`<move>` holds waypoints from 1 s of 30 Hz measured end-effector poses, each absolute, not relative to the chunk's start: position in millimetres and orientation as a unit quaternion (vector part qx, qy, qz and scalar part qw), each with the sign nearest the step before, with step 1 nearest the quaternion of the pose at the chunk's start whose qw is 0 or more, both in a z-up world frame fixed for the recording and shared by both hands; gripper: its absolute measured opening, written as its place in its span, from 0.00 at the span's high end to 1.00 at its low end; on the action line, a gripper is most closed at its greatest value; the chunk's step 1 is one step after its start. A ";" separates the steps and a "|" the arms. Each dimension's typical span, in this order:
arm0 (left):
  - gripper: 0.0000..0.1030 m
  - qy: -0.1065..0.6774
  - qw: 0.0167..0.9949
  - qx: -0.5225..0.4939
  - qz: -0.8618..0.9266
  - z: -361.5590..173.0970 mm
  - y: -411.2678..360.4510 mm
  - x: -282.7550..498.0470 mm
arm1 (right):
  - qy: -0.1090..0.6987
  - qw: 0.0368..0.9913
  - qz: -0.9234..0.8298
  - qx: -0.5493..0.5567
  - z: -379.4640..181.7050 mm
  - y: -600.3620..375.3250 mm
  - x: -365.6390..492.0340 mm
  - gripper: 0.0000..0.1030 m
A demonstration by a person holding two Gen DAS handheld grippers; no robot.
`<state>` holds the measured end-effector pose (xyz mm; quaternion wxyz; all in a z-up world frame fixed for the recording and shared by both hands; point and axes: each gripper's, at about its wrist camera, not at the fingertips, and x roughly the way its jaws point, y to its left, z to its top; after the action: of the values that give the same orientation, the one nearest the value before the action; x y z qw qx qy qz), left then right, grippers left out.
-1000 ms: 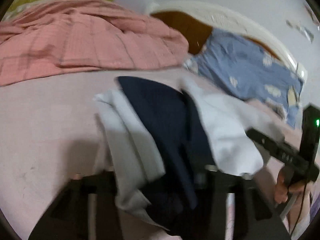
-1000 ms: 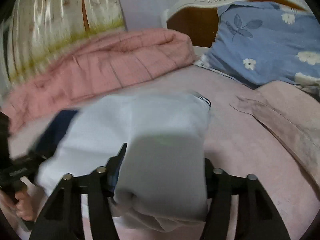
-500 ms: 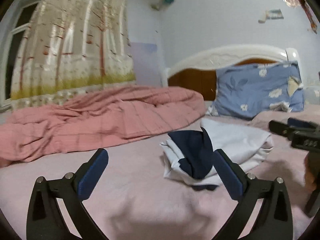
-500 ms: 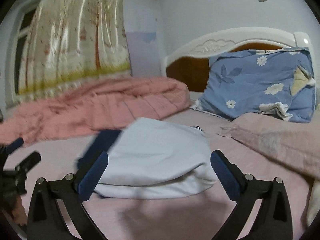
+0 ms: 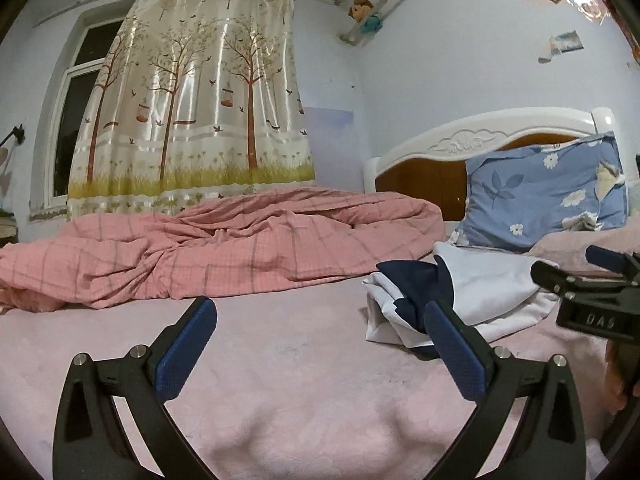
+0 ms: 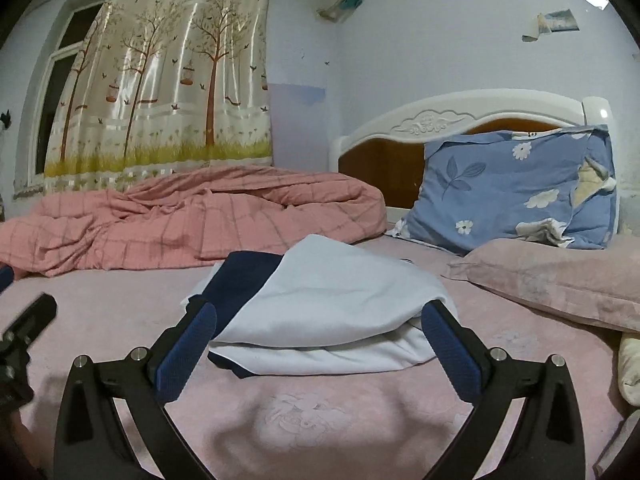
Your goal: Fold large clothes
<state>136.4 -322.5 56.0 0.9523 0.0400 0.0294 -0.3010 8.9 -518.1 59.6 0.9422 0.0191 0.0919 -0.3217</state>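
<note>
Both claws wide apart from what I see, nothing between the pads. Left claw [image 5: 320, 328] sits over bare sheet; right claw [image 6: 319, 330] frames the shirt but its pads don't touch it.

Shirt [image 6: 332, 312]: white and navy, folded into a rough bundle, lying on the bed mid-way between the quilt and the pillows. In the left view it's to the right of the claw [image 5: 460, 300], partly covered by the claw's right finger [image 5: 452, 352]. Can't tell how many layers are in the fold, or whether the navy part is a sleeve or a panel. Underside hidden.

Cut off / unclear:
- In the left view the right claw enters at the right edge, seen side-on; the hand [image 5: 618, 384] below it is mostly out of frame.
- In the right view the left claw shows only as a dark tip at the left edge.
- Pale object [image 6: 630, 368] at the right edge, can't identify.
- Lower corners of both views blacked out by the fisheye rim.

Bed [image 6: 304, 412]: pink sheet with a faint embossed flower pattern, some wrinkles. Pink checked quilt [image 5: 224, 248] bunched along the far side. Blue floral pillow [image 6: 516, 192] leaning on the white and wood headboard [image 6: 452, 120], torn cover at its right side. Pink pillow [image 6: 560, 276] flat in front of it.

Room: pale blue walls, tree-print curtain [image 5: 192, 112] over a dark window, small doll [image 5: 362, 12] up on a bracket near the corner, peeling paper scraps [image 5: 560, 44] on the wall upper right.
</note>
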 end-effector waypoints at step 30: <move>0.00 0.046 0.953 0.024 -0.298 55.8 -315.0 142.1 | 0.050 0.935 -0.352 -0.010 63.8 -505.1 -7.5 0.00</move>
<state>142.1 -315.0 55.8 0.9532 0.0237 0.0460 -0.2978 -7.5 -505.1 63.8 0.9347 -0.0096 0.0504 -0.3517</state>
